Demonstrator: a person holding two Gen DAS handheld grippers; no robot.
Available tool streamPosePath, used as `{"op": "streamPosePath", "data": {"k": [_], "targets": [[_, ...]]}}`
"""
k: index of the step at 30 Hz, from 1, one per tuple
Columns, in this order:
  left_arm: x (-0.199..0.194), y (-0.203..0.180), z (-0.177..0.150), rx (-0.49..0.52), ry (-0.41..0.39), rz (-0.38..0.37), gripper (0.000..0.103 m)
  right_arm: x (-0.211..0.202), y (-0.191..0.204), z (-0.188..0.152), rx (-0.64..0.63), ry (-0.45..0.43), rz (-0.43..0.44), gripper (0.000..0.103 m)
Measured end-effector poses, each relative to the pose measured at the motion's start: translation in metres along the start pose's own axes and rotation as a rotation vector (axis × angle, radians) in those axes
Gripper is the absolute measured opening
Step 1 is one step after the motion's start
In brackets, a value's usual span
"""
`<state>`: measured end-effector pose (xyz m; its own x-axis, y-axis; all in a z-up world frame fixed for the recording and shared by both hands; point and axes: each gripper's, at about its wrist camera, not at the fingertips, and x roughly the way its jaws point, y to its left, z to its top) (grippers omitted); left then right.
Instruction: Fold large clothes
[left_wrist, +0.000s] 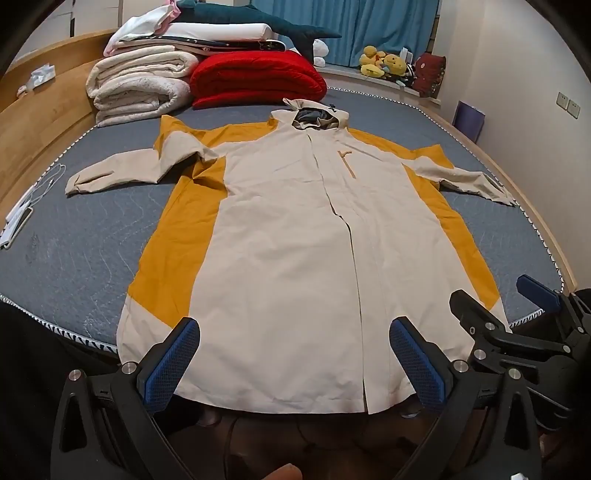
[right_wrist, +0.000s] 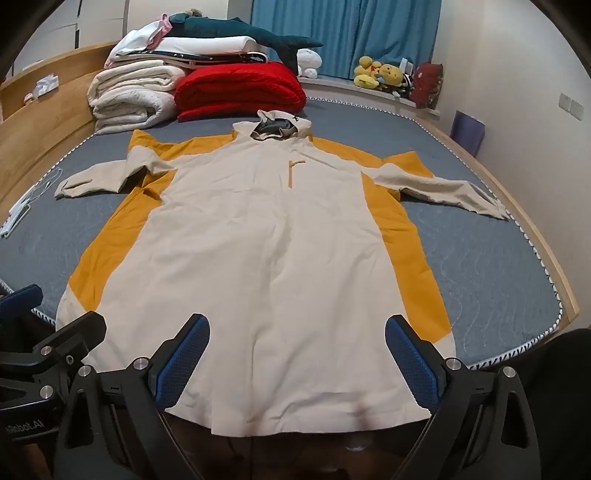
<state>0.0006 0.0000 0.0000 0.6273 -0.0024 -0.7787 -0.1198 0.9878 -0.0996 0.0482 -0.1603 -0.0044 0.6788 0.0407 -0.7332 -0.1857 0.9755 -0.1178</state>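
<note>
- Left wrist view: the jacket (left_wrist: 295, 236), cream with mustard-yellow side panels, is laid out flat, front up, on the grey-blue bed (left_wrist: 74, 251). Hood points at the far end, both sleeves are spread out to the sides, and the hem hangs a bit over the near edge.
- Same view: the left gripper (left_wrist: 295, 362) sits over the hem with its blue pads wide apart, nothing between them. The right gripper (left_wrist: 517, 314) pokes in from the right edge, over the hem corner.
- Far end of the bed has a red quilt (left_wrist: 255, 79), rolled white blankets (left_wrist: 136, 88), and a teal shark plush (left_wrist: 258, 22) on top of the pile. Yellow plush toys (left_wrist: 384, 61) sit by the blue curtain (left_wrist: 343, 26).
- Right wrist view: same jacket (right_wrist: 258, 240) seen a bit more from the right, still flat and unfolded on the bed (right_wrist: 480, 258).
- Right gripper (right_wrist: 295, 362) is also spread open over the hem, holding nothing. The left gripper (right_wrist: 44, 332) shows at the left edge, only partly in frame.
</note>
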Motion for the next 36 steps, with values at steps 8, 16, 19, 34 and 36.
{"op": "streamPosePath", "data": {"k": [8,16,19,34,36], "targets": [[-0.0022,-0.0041,-0.0021,0.004,0.000,0.007,0.103,-0.0020,0.0002,0.0003,-0.004,-0.013,-0.006,0.096],[-0.0022,-0.0027,-0.0026,0.006,0.000,0.008,0.103,-0.0026,-0.0005,0.0011,-0.005,-0.015,-0.006,0.096],[-0.0026,-0.0025,-0.0033,0.006,0.000,0.008,0.103,-0.0027,-0.0006,0.0012,-0.005,-0.015,-0.006,0.095],[-0.0027,-0.0023,-0.0021,0.006,0.000,0.008,0.103,-0.0035,-0.0007,0.0029,-0.007,-0.022,-0.008,0.095],[-0.0029,-0.0023,-0.0024,0.006,0.001,0.007,0.103,-0.0035,-0.0007,0.0022,-0.006,-0.022,-0.008,0.095]]}}
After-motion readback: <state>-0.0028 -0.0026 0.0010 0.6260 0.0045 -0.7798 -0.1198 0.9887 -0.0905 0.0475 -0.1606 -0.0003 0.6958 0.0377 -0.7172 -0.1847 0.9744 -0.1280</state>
